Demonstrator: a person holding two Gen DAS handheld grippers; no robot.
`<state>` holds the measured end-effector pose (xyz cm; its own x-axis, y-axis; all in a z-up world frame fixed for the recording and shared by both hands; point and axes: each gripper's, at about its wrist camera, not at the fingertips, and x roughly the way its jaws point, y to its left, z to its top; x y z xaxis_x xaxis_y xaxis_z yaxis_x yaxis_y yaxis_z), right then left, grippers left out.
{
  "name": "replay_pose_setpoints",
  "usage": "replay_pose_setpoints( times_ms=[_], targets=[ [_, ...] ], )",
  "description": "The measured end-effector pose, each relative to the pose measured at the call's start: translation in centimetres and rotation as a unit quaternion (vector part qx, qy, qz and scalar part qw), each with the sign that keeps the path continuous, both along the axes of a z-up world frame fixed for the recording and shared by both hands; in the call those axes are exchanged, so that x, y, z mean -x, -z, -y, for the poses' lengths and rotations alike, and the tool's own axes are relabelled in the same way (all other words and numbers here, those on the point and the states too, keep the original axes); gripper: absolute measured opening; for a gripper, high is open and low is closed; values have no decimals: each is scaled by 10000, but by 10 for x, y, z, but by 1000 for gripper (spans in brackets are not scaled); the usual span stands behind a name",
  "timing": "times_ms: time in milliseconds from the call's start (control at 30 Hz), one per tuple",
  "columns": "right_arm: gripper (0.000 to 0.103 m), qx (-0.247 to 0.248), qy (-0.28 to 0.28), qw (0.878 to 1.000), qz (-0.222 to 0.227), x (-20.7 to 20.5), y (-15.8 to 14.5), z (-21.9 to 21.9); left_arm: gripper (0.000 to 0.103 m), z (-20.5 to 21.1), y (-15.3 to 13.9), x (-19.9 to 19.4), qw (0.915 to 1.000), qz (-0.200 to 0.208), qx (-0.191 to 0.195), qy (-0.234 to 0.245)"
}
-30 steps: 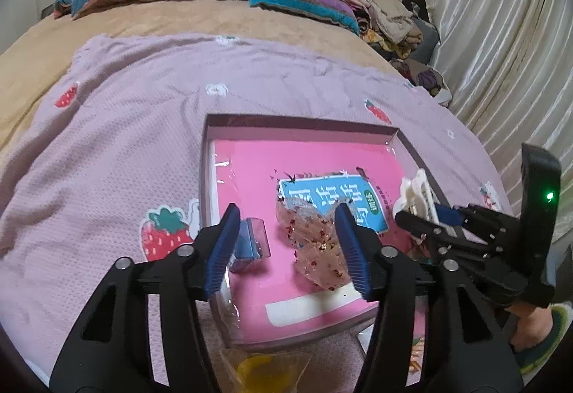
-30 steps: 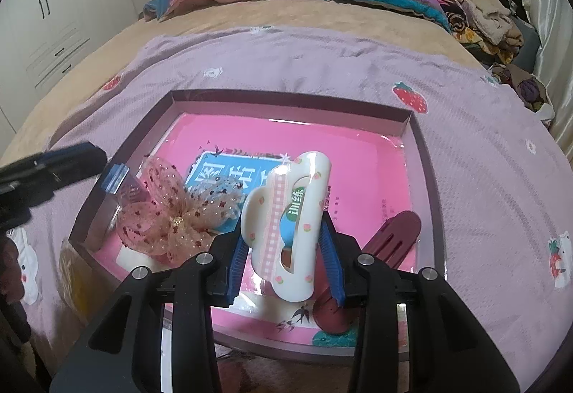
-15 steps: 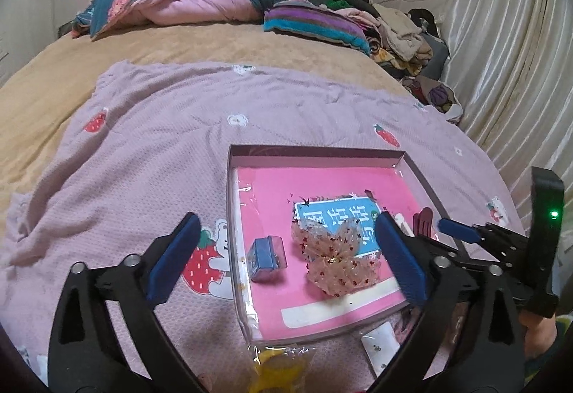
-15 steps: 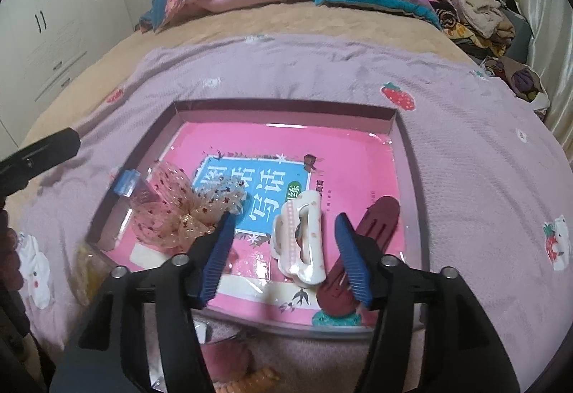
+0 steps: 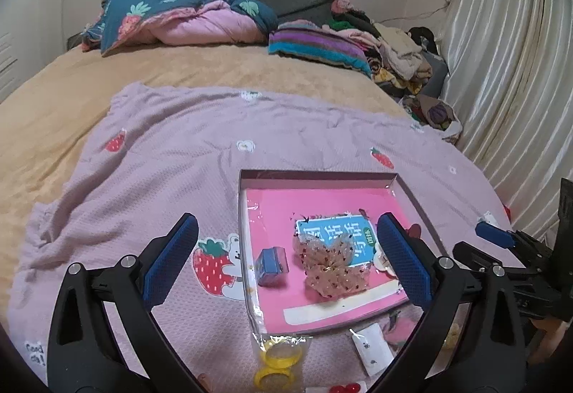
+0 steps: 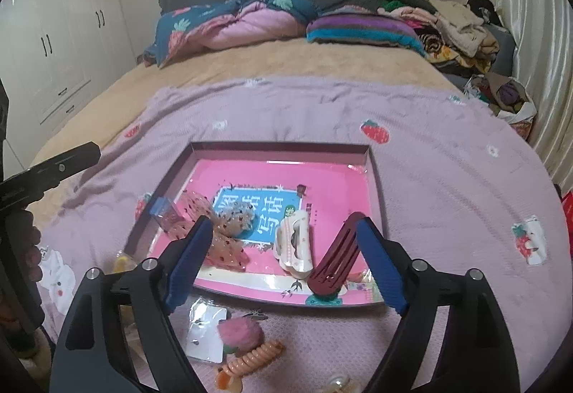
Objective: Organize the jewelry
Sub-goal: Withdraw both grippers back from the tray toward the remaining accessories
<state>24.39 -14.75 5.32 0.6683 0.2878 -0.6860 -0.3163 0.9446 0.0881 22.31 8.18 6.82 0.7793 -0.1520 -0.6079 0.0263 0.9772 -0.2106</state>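
A shallow box tray (image 6: 374,178) with a pink lining lies on the lilac bedspread; it also shows in the left wrist view (image 5: 243,214). In it lie a pink mesh bow (image 6: 218,232) (image 5: 333,267), a small blue box (image 5: 270,261) (image 6: 161,208), a white claw clip (image 6: 295,244) and a dark red hair clip (image 6: 338,257). My right gripper (image 6: 283,262) is open and empty, raised above the tray's near edge. My left gripper (image 5: 286,262) is open and empty, raised over the tray's left side.
On the bedspread in front of the tray lie a pink pompom hair tie (image 6: 240,334), an orange coil hair tie (image 6: 250,357), a small white card (image 6: 207,328) (image 5: 370,350) and yellow rings in a clear bag (image 5: 277,362). Pillows and clothes are piled at the bed's far end.
My right gripper opened and let the white claw clip down into the tray, then pulled back. My left gripper opened wide and also drew back and up.
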Motion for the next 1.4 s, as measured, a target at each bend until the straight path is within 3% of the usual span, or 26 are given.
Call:
replay_pose_setpoints(
  times_ms=[767, 1400],
  targets=[
    [94, -227, 335, 9969, 669, 68, -59, 27, 93, 8, -44, 77, 9972, 725, -92, -142],
    [96, -326, 261, 9948, 926, 110, -79, 45, 93, 16, -46, 127, 9972, 722, -132, -161]
  ],
)
